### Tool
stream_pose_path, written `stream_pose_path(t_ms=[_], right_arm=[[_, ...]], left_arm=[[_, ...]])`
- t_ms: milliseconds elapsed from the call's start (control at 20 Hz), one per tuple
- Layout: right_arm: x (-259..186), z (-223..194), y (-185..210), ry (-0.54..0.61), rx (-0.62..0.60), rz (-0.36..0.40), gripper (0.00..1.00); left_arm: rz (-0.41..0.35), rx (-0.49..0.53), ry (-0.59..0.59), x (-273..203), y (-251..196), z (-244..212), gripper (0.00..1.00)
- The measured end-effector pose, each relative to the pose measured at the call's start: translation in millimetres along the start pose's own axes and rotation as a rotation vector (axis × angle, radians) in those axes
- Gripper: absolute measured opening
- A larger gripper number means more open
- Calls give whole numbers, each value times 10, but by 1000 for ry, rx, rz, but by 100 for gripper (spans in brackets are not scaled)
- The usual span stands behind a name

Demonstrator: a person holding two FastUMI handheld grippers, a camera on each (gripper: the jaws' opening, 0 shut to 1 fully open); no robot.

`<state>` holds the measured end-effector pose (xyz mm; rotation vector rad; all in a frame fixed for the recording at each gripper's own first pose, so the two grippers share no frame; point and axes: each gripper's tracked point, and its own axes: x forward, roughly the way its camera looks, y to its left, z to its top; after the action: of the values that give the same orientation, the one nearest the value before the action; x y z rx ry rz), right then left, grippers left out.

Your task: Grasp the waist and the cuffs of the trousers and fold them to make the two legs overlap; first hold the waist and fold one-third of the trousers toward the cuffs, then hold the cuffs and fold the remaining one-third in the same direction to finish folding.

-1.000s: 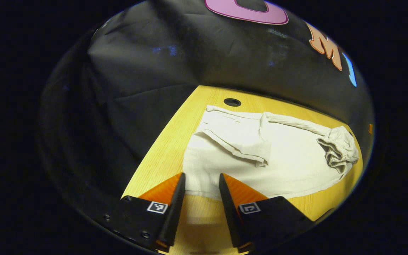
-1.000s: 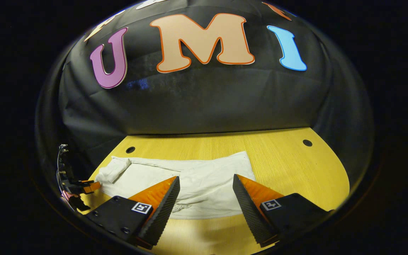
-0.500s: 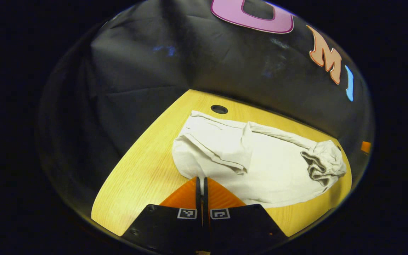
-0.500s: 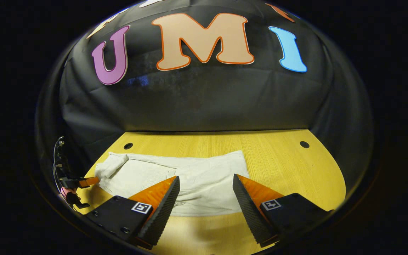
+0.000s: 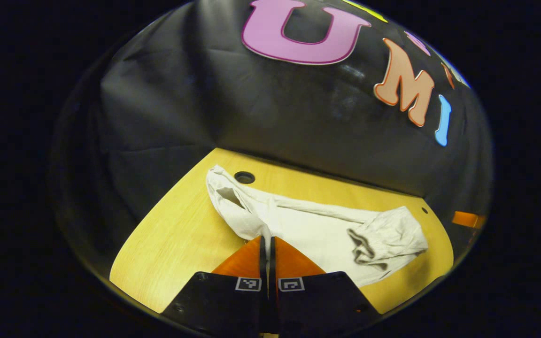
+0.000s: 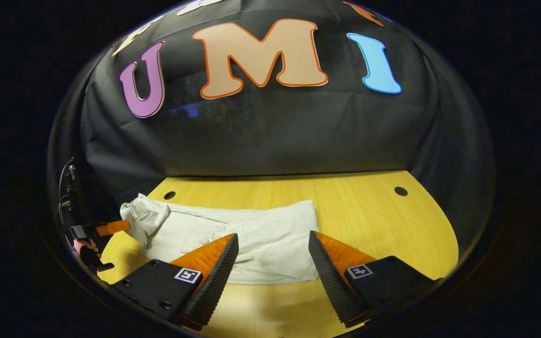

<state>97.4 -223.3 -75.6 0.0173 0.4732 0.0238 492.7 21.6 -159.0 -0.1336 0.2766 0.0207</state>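
Left gripper view: your left gripper [image 5: 266, 241] is closed, fingers together, pinching the near edge of the trousers [image 5: 317, 230] at their left end. That end is raised off the table [image 5: 176, 244], and a fold gapes open near the far-left hole [image 5: 244, 177]. The rest of the garment lies flat to the right, ending in a bunched lump [image 5: 388, 237] near the right edge.

Right gripper view: your right gripper [image 6: 273, 256] is open, jaws well apart, poised above the trousers [image 6: 251, 237] without touching them. The cloth stretches across the table [image 6: 383, 225], left of centre. The left gripper [image 6: 106, 228] shows far left, at the lifted end.

Risk, as judged: you hold one point only. Carrying the fold over on a single pinch will likely let the loose layer sag or twist, so edges land skewed. The thin pinch may also slip and drop the cloth mid-fold. The bunched end could drag along.
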Motion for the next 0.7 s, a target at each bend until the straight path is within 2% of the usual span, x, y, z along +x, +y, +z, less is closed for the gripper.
stream_pose_path(t_ms=[300,350,400,700], right_arm=[[-133,-34,-496,10,-3,-13,96],[-163,-36,-580,10,1,-13,92],[-184,-44,-669,12,5,-15,96],[-266,-83,-1132,16,45,-30,96]], left_arm=[[-110,10,-46,59,-985,288,0],[-127,14,-53,41,-1144,268,0],[-140,19,-65,14,-1301,403,0],[-253,119,-120,0,-2324,627,0]])
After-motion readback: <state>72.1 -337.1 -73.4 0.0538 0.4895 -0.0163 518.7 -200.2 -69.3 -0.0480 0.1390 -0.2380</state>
